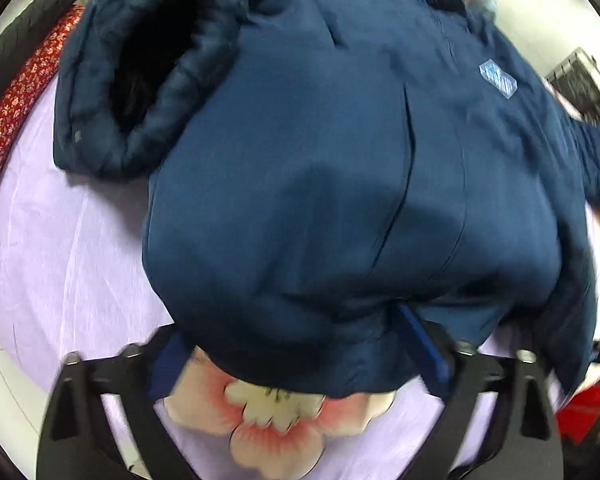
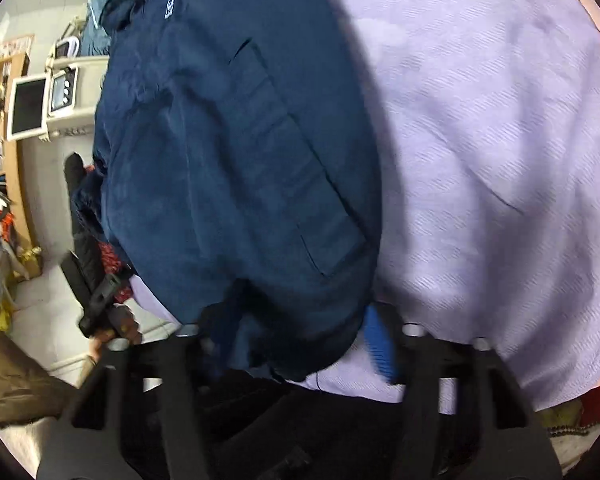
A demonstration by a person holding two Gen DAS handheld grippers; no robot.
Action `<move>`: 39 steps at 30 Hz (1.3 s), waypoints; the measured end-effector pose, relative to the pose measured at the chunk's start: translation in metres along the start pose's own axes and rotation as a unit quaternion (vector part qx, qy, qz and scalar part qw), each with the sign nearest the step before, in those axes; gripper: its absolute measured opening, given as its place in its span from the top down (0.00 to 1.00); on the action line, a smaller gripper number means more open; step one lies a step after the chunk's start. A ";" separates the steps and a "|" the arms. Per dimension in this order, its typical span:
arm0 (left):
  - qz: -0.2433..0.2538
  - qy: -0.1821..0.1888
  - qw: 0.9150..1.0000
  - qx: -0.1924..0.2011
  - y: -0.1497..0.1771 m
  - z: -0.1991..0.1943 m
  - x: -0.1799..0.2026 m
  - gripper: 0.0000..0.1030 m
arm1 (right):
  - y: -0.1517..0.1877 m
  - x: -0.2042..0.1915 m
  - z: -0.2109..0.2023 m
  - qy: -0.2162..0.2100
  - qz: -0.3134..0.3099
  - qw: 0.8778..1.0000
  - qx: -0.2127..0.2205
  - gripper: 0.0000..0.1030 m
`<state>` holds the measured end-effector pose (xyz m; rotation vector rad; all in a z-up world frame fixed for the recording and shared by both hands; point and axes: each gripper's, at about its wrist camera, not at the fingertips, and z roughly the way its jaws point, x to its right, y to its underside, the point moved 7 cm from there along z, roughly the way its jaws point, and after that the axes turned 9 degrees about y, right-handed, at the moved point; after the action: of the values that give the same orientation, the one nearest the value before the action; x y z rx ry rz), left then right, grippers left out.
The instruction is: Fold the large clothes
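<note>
A large navy padded jacket (image 1: 320, 160) lies on a lilac bed sheet (image 1: 60, 240). Its fur-lined hood (image 1: 140, 80) is at the upper left, and a pale logo patch (image 1: 498, 79) is on the chest. My left gripper (image 1: 300, 360) has its jaws wide apart around the jacket's bunched hem, which hangs over the fingers (image 1: 424, 344). In the right wrist view the same jacket (image 2: 240, 160) fills the left half, pocket flap up. My right gripper (image 2: 296, 344) also has its jaws wide apart, with the hem between the blue pads (image 2: 378, 344).
A red floral cloth (image 1: 16, 112) and a black padded garment (image 1: 32, 20) lie along the bed's left edge. A pink flower print (image 1: 276, 424) is on the sheet. The left gripper and hand (image 2: 108, 304) show at lower left. Shelves and a monitor (image 2: 26, 108) stand beside the bed.
</note>
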<state>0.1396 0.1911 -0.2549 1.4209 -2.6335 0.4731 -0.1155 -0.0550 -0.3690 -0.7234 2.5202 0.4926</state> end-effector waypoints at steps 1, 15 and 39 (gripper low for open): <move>-0.005 0.005 1.000 0.002 -0.005 -0.003 0.002 0.33 | 0.001 -0.004 -0.004 0.001 -0.006 1.000 0.004 0.71; 0.000 0.040 0.992 0.116 -0.108 -0.126 0.001 0.54 | -0.050 -0.096 -0.175 -0.131 -0.070 0.976 0.158 0.44; 0.020 -0.051 0.998 0.011 -0.008 -0.020 -0.079 0.20 | 0.007 -0.028 -0.007 0.035 -0.133 0.989 0.061 0.20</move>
<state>0.1894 0.2560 -0.2531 1.4378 -2.7502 0.4467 -0.1003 -0.0418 -0.3467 -1.0251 2.4414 0.2212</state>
